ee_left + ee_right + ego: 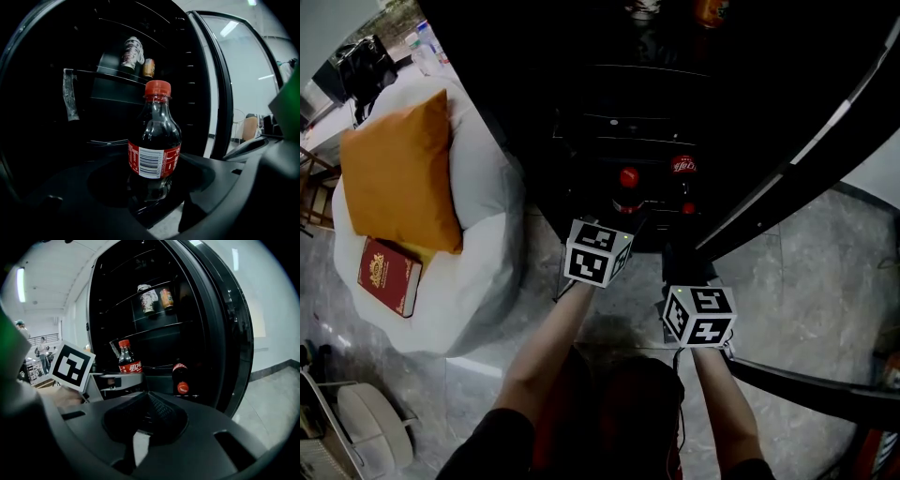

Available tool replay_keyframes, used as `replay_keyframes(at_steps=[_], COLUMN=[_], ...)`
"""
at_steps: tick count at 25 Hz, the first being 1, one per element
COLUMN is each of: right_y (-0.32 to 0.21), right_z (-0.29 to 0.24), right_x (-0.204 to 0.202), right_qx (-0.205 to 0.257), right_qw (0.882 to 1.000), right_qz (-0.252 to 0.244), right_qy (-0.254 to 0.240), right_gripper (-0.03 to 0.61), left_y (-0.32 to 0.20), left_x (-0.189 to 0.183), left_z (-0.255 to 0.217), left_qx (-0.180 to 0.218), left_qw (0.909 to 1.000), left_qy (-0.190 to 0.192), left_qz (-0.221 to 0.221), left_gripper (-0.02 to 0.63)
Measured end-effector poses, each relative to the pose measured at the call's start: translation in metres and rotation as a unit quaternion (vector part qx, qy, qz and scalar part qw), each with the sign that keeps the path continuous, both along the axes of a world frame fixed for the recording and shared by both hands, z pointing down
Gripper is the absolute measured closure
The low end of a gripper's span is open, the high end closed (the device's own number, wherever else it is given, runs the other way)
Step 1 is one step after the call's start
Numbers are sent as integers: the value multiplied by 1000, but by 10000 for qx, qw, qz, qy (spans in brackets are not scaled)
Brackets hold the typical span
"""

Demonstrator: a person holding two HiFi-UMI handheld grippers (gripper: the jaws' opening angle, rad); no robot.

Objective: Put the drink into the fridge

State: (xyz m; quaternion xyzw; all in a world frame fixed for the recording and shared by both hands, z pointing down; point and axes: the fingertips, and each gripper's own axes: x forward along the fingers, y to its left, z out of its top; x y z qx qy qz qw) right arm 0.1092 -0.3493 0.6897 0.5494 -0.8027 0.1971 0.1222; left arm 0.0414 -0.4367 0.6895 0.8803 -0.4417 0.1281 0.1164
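A cola bottle (pixel 154 140) with a red cap and red label stands upright between the jaws of my left gripper (pixel 150 190), which is shut on its lower body. In the head view the bottle's cap (pixel 628 178) shows just ahead of the left gripper (pixel 622 214), at the mouth of the open dark fridge (pixel 619 94). My right gripper (pixel 149 411) is shut with nothing in it, and sits right of and a little behind the left one (pixel 682 255). From the right gripper view, the held bottle (pixel 127 359) is in front of a fridge shelf.
A second cola bottle (pixel 180 378) lies on a lower shelf, cap outward. Two cans (pixel 154 298) stand on an upper shelf. The fridge door (pixel 825 141) stands open at the right. A white seat (pixel 483 178) bears an orange cushion (pixel 398 173) and a red book (pixel 389 275) at the left.
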Motion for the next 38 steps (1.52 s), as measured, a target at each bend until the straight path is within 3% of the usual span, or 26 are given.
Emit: replay_keyframes(at_steps=[38], right_y=[-45], right_z=[19], right_x=[-6], right_qx=[-36], right_qw=[9996], right_qz=[-141], right_qy=[224], right_gripper=[561], left_y=[-82], left_x=[25], left_z=[14], left_qx=[15], left_qw=[9998], left_qy=[-8], left_qz=[-212], left_gripper=[300])
